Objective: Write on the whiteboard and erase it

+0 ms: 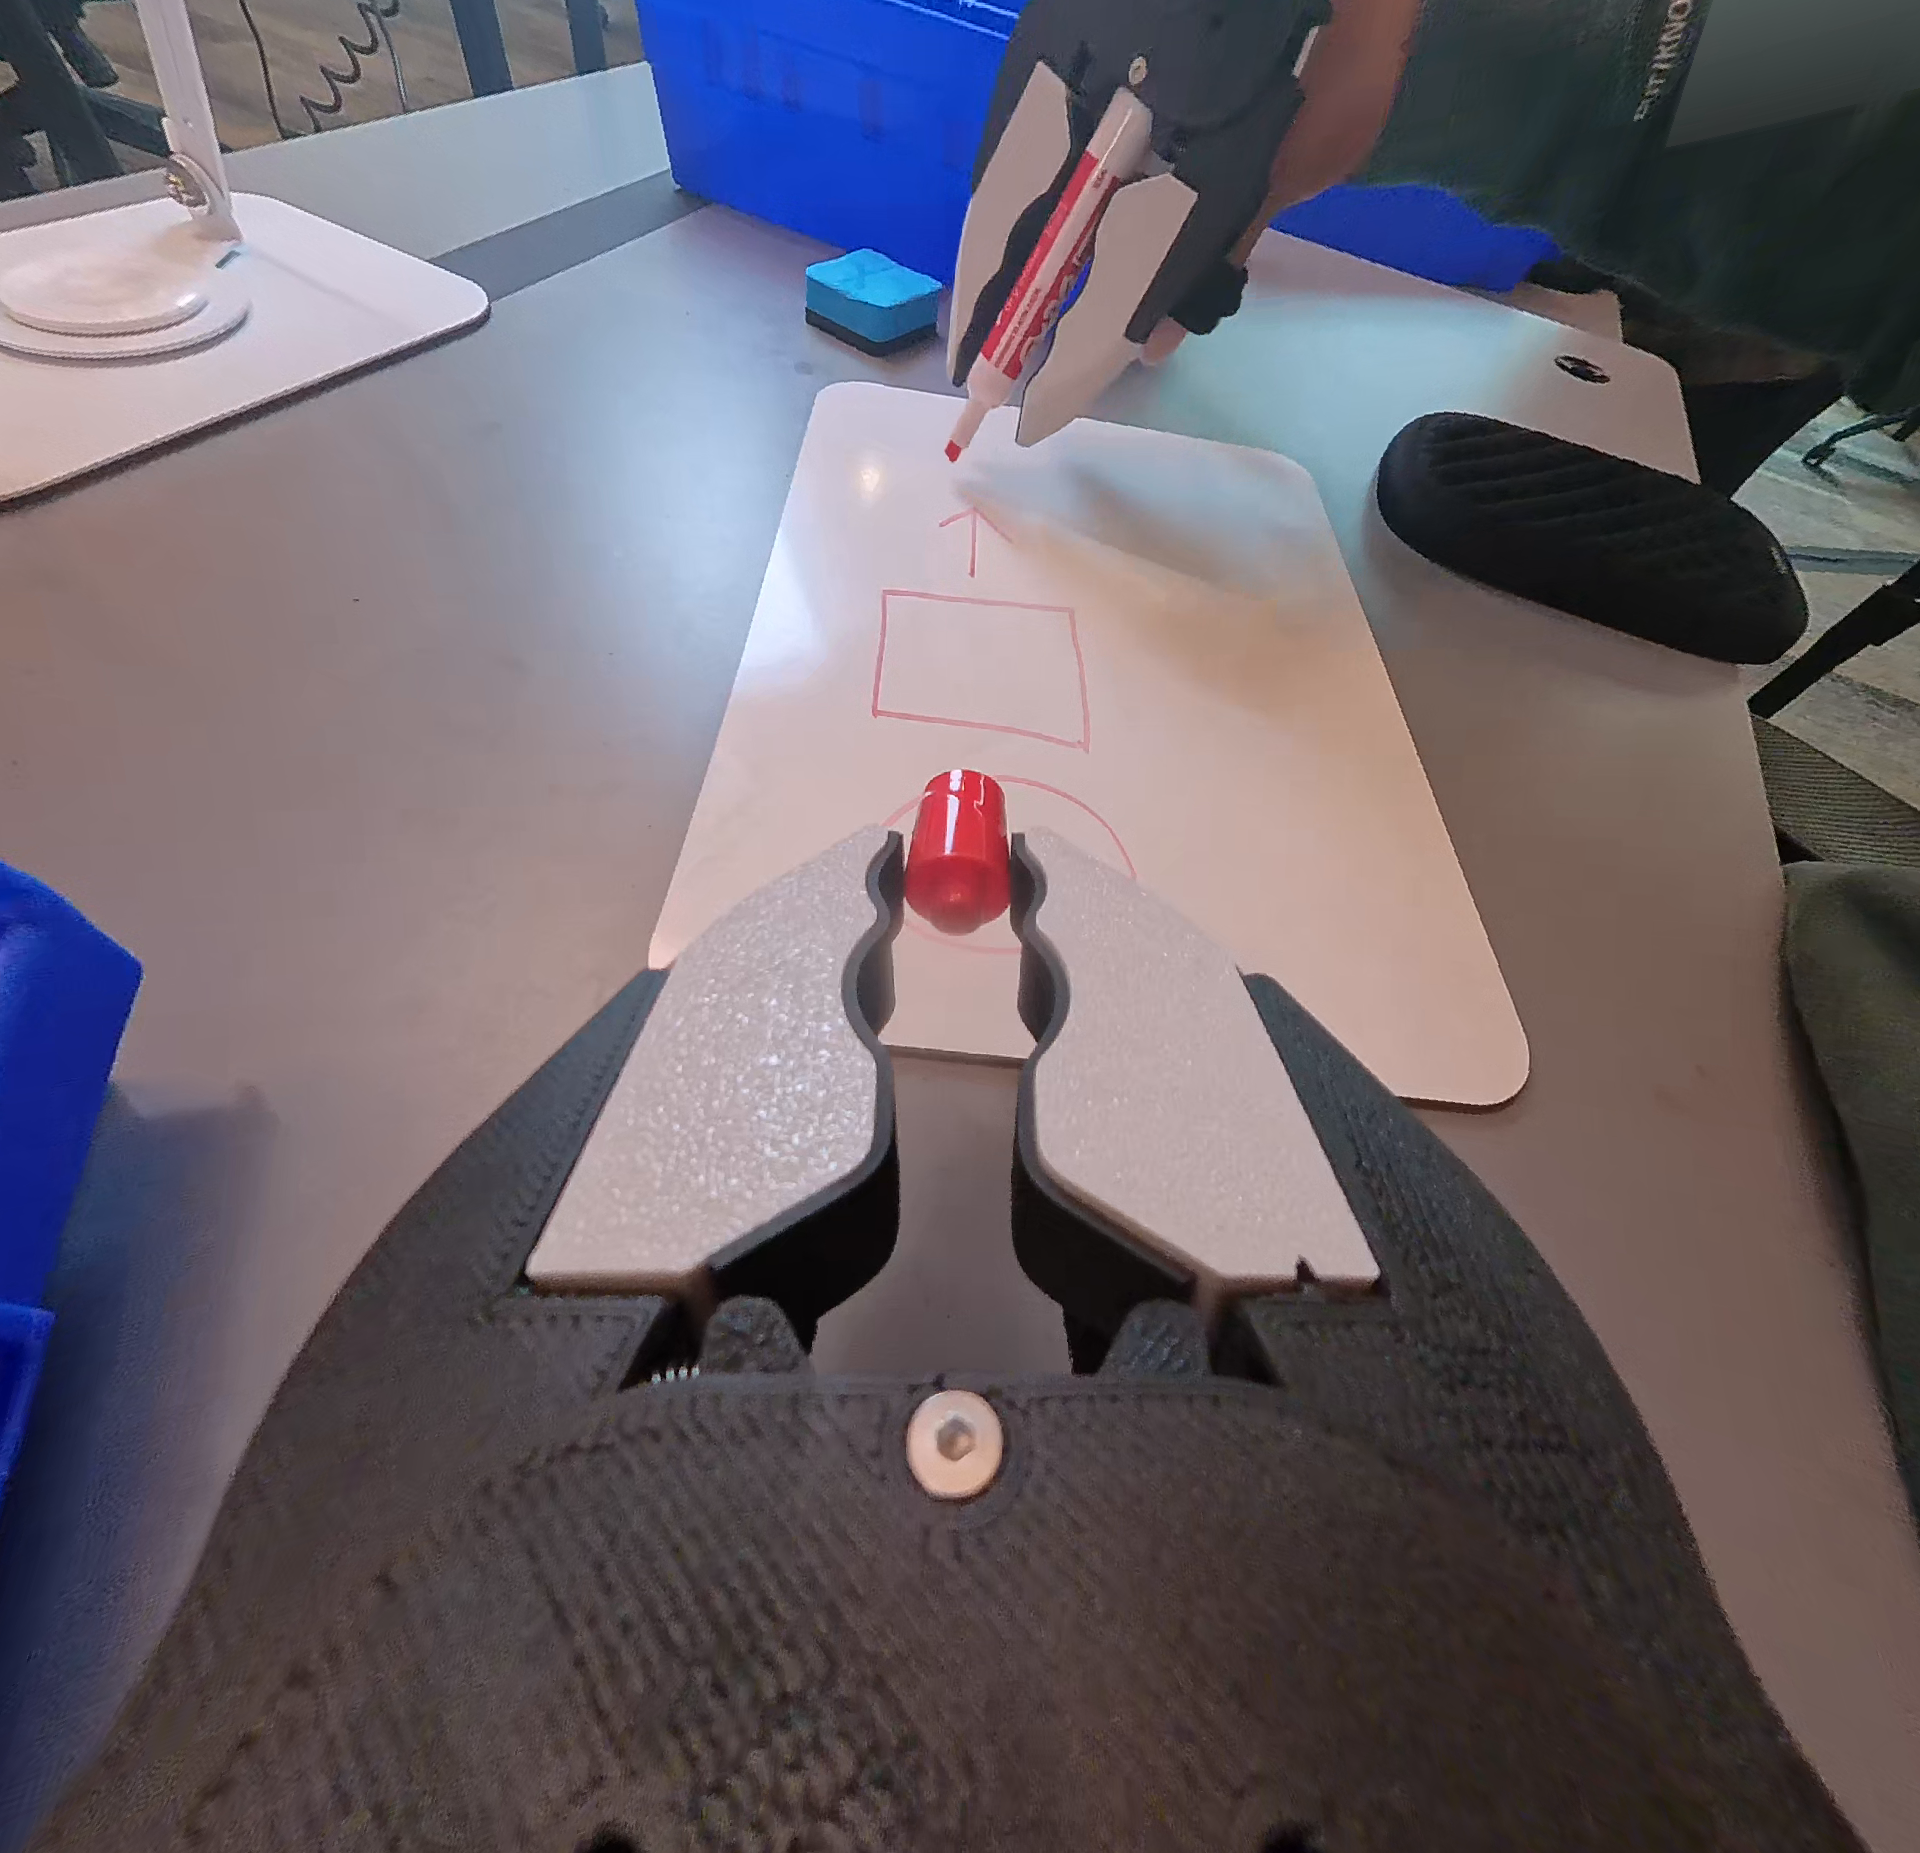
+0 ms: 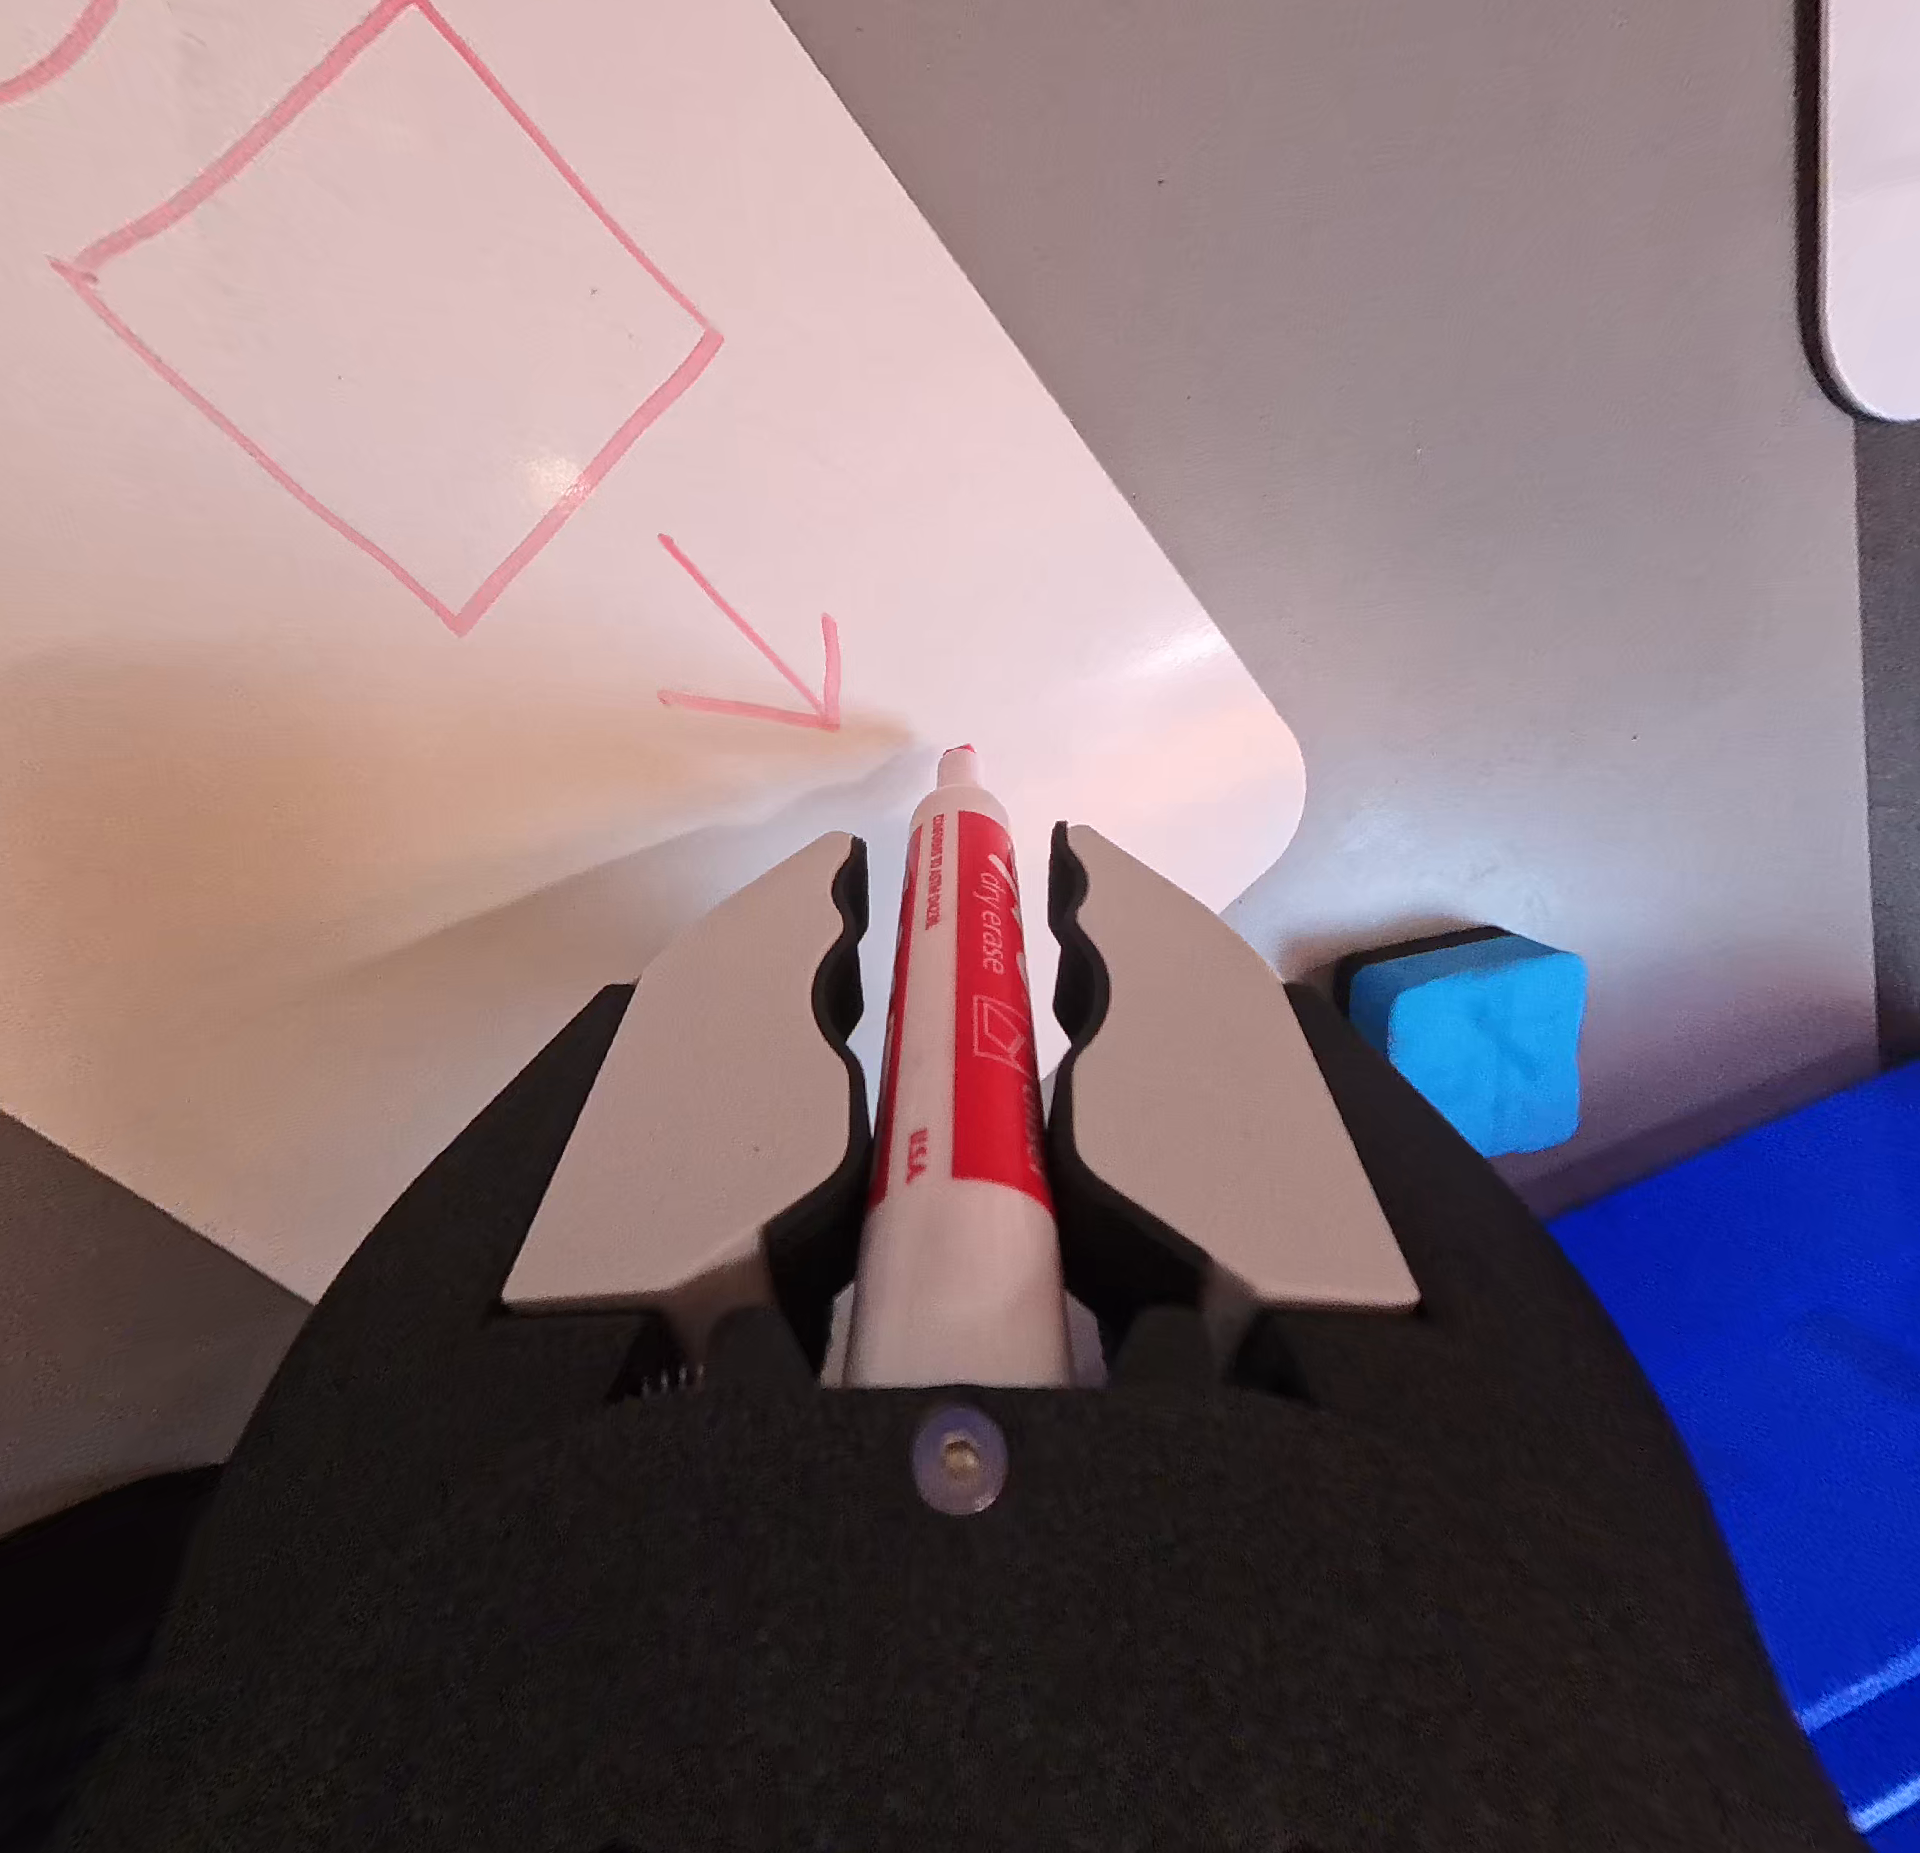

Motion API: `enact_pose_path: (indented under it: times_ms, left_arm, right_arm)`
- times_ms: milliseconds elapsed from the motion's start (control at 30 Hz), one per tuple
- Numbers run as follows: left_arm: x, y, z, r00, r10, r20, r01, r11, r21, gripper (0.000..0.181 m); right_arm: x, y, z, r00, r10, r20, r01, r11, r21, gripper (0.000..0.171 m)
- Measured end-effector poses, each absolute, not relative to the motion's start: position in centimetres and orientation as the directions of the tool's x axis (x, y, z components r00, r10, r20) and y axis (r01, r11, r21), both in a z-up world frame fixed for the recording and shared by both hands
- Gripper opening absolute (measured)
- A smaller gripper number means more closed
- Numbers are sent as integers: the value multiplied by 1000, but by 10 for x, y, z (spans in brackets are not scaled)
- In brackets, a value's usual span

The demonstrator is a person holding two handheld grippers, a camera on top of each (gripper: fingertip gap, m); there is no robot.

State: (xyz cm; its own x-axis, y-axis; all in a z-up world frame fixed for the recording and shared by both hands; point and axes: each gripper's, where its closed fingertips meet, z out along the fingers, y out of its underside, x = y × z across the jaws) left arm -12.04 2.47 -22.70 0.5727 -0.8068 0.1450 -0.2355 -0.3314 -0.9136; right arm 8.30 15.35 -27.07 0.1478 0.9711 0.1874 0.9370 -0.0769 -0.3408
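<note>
Two grippers | left point(image 1: 956, 858) clamps red cap point(image 1: 954, 853) | right point(image 2: 958, 847) clamps marker point(image 2: 961, 1055)

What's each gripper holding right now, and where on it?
Left gripper: the red marker cap, pinched across its sides at the fingertips. Right gripper: the uncapped red marker, clamped along its barrel, tip sticking out past the fingertips.

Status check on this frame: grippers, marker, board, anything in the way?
Left gripper shut on red cap. Right gripper shut on red marker, tip just above whiteboard beyond the arrow. Blue eraser untouched past the board. Nothing in the way.
</note>
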Motion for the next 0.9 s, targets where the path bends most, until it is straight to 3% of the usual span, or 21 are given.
enact_pose_path:
  times_ms: [500, 900]
  left_arm:
    - [-121, 25, -227, 573, -807, 147, -234, -333, -913, 19]
    - [-120, 24, -227, 569, -809, 146, -238, -332, -913, 19]
  right_arm:
    - [81, 174, -277, 141, 967, 210, 952, -75, -296, 34]
    - [88, 117, -277, 59, 984, 166, 968, -16, -249, 34]
